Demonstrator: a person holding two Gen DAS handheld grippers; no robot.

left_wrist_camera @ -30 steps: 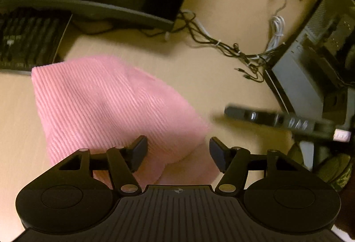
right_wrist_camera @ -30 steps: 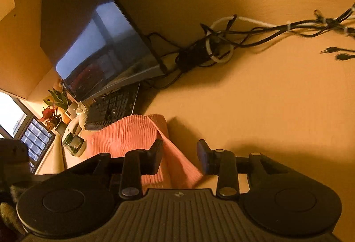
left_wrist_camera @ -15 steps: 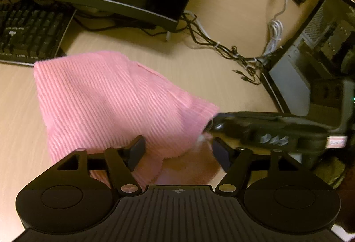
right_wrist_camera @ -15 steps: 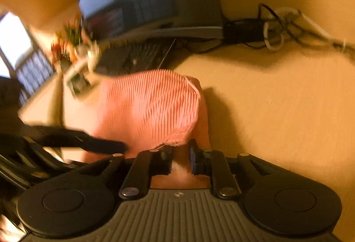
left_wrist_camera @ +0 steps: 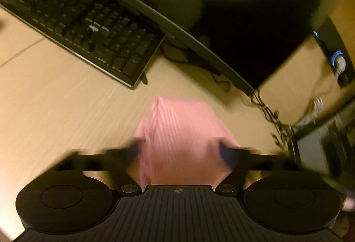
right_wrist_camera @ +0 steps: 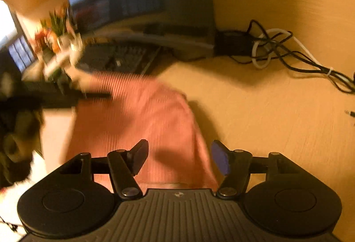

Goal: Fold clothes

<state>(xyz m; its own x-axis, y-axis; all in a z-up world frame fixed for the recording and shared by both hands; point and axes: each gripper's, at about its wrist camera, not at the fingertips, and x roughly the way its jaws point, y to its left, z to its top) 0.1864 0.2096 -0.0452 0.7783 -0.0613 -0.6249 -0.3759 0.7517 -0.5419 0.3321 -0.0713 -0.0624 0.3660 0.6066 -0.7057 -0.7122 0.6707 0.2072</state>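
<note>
The left gripper (left_wrist_camera: 178, 151) and the right gripper (right_wrist_camera: 179, 157) both have their fingers spread wide, gripping nothing. The pink cloth (left_wrist_camera: 177, 137) lies on the desk (left_wrist_camera: 55, 113) just past them at 12 o'clock. Farther off, a black keyboard (left_wrist_camera: 88, 31) sits at 10 o'clock.

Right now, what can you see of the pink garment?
The pink garment is a soft ribbed knit lying on the light wooden desk, near the black keyboard. It looks partly folded, with a raised crease on its far left side. Both the left gripper and right gripper are open, fingers straddling its near edge. Motion blur hides finer detail.
</note>
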